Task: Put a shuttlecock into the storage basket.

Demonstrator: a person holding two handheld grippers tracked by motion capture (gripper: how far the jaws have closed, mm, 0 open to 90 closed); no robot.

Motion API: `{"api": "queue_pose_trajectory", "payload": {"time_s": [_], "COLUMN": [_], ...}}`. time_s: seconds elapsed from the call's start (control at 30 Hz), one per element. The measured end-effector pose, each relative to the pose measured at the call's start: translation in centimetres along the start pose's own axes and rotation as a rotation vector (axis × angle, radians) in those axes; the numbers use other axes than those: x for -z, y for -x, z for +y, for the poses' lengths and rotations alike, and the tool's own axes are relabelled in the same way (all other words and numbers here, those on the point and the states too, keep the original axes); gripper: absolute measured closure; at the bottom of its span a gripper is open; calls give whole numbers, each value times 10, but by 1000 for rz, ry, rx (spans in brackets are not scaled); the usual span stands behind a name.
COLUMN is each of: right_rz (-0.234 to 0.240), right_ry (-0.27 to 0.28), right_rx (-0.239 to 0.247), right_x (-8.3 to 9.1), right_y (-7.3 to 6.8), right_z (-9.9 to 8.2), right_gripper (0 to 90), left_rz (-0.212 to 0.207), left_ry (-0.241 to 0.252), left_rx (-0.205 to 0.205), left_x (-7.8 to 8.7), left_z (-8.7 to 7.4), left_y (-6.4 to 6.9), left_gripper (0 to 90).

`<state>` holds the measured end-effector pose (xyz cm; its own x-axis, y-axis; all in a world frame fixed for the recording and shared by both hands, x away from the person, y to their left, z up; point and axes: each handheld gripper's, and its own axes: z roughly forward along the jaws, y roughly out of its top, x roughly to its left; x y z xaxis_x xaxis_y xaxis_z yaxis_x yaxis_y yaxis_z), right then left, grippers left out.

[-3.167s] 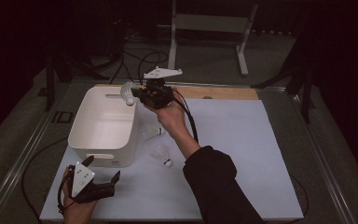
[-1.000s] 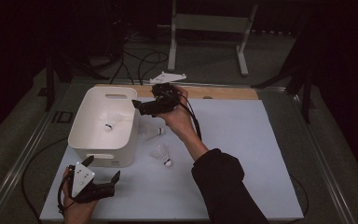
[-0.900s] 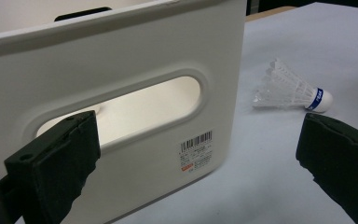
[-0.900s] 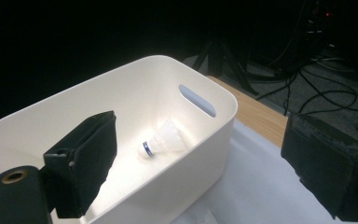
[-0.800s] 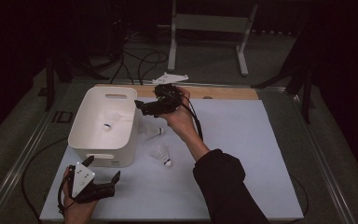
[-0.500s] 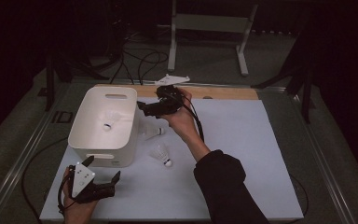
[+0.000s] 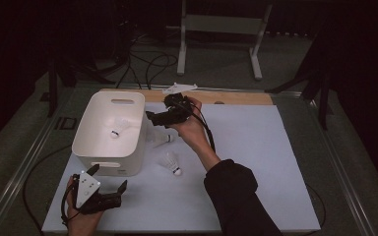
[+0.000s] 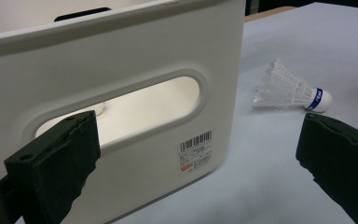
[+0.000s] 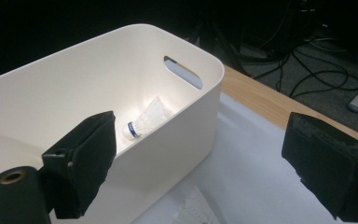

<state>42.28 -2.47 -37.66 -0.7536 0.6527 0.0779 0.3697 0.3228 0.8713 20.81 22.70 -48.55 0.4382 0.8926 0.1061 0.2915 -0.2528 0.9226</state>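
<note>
While both tools hang empty, the scene reads so, left to right:

Left gripper (image 7: 109, 190): low at the table's near left corner, jaws spread wide, nothing between them, just in front of the bin's near wall.
White bin (image 7: 89, 147): on the white mat (image 7: 256, 162), one shuttlecock (image 7: 118, 129) lying inside on its floor.
Right gripper (image 7: 153, 119): held at the bin's right rim, jaws wide apart and empty.
Loose shuttlecocks: one (image 7: 161, 139) just beside the bin's right wall, another (image 7: 171, 163) nearer the person, both on the mat.
</note>
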Motion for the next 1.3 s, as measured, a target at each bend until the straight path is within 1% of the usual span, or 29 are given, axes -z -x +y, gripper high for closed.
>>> {"api": "queue_pose_trajectory", "payload": {"time_s": [0.07,0.1,0.37,0.5,0.53,0.63,0.83,0.9,1.13,1.3], "right_rz": [2,-1,-4,-12,-4,-4,-9,-9,-13,-16], "right_ry": [-8,-12,-27,-40,-43,-45,-52,-56,-70,-76], "right_rx": [-9,-3,-7,1,-6,-9,-14,-16,-24,-31], "right_x": [-2,-2,-7,-11,-11,-13,-18,-19,-24,-28], "right_y": [-1,0,0,-1,-1,-1,-2,-2,-1,0], "right_z": [-1,-2,-9,-13,-15,-17,-22,-24,-31,-35], "right_gripper": [101,101,102,103,103,103,107,123,124,124], "left_rz": [-1,-1,-1,-1,-1,0,0,0,-1,0], "left_ry": [1,0,-2,-3,-2,3,-3,-2,2,-1], "left_rx": [0,0,-2,-4,-3,2,-3,-3,3,-2], "left_x": [0,0,0,0,0,-1,0,0,0,0], "left_z": [0,0,0,0,0,0,0,0,0,0], "left_y": [0,0,0,0,0,0,0,0,1,0], "left_gripper": [2,2,2,2,2,2,2,2,2,2]}}
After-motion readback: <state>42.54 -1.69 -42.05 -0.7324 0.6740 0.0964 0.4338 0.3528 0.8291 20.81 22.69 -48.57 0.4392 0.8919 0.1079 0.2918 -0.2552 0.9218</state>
